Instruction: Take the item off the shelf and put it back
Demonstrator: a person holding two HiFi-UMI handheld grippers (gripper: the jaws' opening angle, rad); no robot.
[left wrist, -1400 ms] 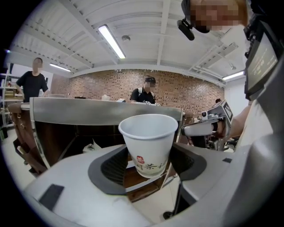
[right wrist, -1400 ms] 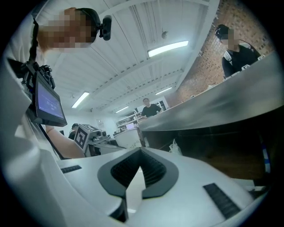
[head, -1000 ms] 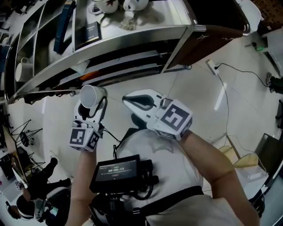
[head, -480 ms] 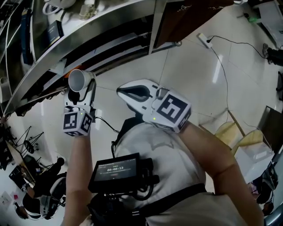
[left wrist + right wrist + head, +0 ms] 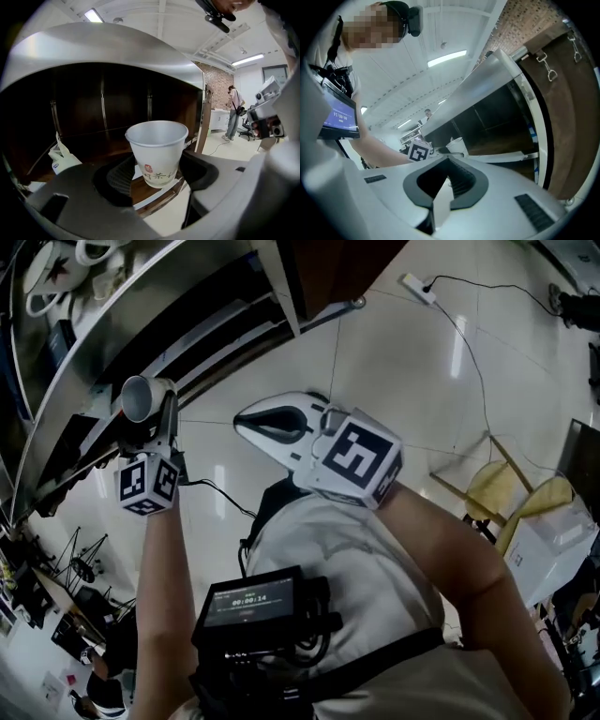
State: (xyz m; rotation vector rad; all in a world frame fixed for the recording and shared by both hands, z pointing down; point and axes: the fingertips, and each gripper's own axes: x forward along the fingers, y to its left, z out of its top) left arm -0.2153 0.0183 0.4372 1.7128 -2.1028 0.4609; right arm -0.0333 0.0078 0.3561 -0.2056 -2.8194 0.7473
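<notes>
Cup [image 5: 157, 150] is off the shelf [image 5: 122, 334] and in the air, upright, pinched by the left gripper [image 5: 158, 174]. Its dark pads press on the cup's lower sides with the jaws standing wide round it. So the first half of the task, taking the item off, looks done.

In the left gripper view the cup hangs in front of the dark lower bay of the shelf, just above that bay's near wooden edge. I cannot tell whether its base touches the edge, but it seems to hang free. A white bag [image 5: 61, 159] lies inside the bay to the left, well apart from the cup. In the head view the cup is at the left, beside the steel edge of the shelf and out on the floor side of it.

The right gripper [image 5: 449, 164] is to the right of the cup and nearer the person. Its jaws are pressed together at the tips with nothing between them, and it takes no part in the hold.

What is left is the return. The cup has to go back in over the shelf edge, be set down standing on its base, and then be let go by spreading the jaws. None of that shows as begun. Which level the cup belongs on cannot be told from these views.
</notes>
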